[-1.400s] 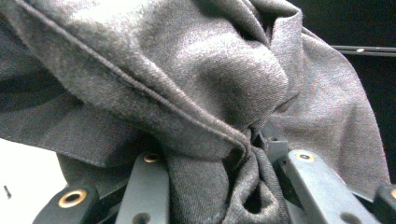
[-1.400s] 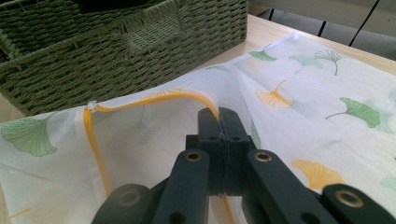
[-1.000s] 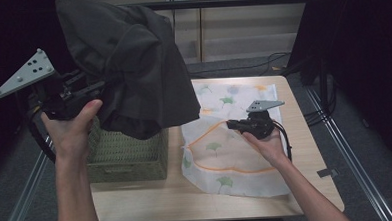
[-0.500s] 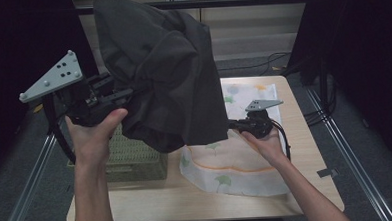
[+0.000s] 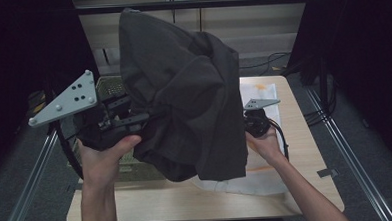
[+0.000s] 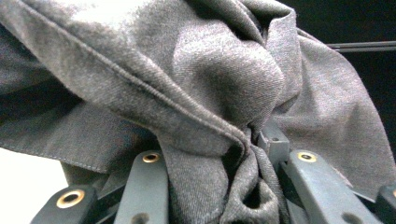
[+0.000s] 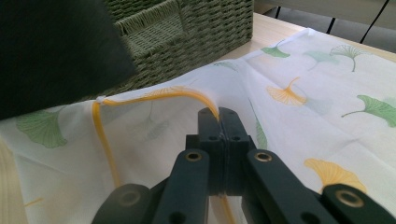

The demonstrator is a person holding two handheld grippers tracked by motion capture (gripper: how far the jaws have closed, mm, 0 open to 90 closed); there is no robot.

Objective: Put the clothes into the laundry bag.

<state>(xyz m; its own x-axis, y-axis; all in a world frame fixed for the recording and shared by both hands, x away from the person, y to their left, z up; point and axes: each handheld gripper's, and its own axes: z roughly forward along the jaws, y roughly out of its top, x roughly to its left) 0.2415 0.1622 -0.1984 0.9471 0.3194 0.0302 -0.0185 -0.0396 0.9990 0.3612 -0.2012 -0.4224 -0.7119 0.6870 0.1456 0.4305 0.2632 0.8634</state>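
Centre frame, the left gripper (image 5: pixel 134 120) holds a dark grey garment (image 5: pixel 183 91) bunched between its jaws above the wicker basket (image 7: pixel 196 37); lower right, the right gripper's (image 7: pixel 218 116) jaws pinch the leaf-print cloth's (image 7: pixel 317 93) orange-trimmed edge.

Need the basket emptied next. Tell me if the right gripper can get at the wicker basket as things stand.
Probably not: the right gripper is shut on the leaf-print cloth, and the dark garment hangs between it and the basket.

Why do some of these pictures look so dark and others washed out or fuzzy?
High view: the room around the table is nearly black. Left gripper view: the dark grey cloth sits so near the lens that it looks grainy, with a blown-out white patch at lower left. Right gripper view: bright and even, the leaf-print cloth sharp, the green basket softer.
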